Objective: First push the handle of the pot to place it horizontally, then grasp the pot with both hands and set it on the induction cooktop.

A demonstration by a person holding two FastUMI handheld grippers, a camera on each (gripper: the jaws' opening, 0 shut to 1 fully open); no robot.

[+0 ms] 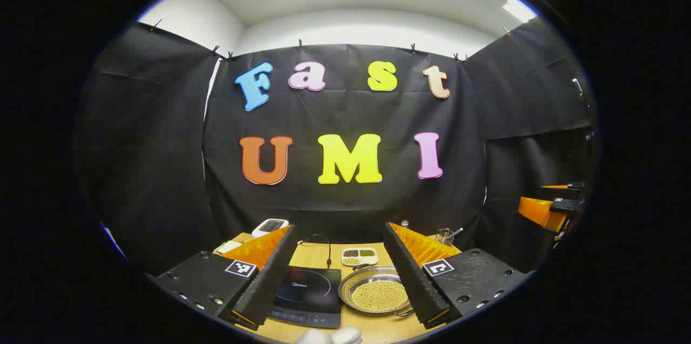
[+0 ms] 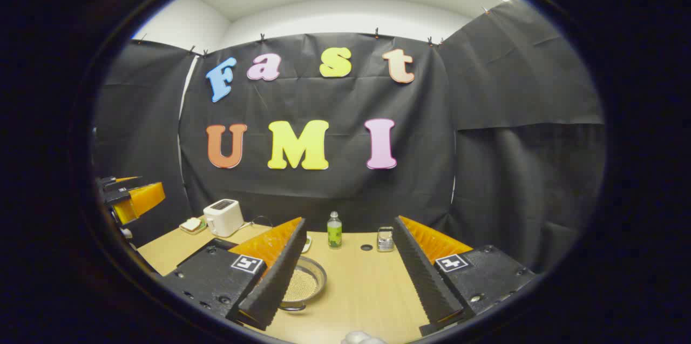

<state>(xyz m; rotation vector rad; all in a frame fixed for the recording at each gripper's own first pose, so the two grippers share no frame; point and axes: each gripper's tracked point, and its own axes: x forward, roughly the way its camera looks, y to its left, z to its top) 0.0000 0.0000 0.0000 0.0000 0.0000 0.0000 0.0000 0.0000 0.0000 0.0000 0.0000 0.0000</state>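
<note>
one pot (image 1: 376, 294) just below the spread left tool (image 1: 339, 274)

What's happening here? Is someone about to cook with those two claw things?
A person holds a gripper in each hand above a wooden table, both open and gripping nothing. The left gripper looks down on the induction cooktop and beside it a shallow metal pot of small yellowish beans. The right gripper hangs nearby. The pot is not on the cooktop yet.

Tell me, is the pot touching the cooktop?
Apart. The left gripper view shows a strip of bare table between the pot and the cooktop.
</note>
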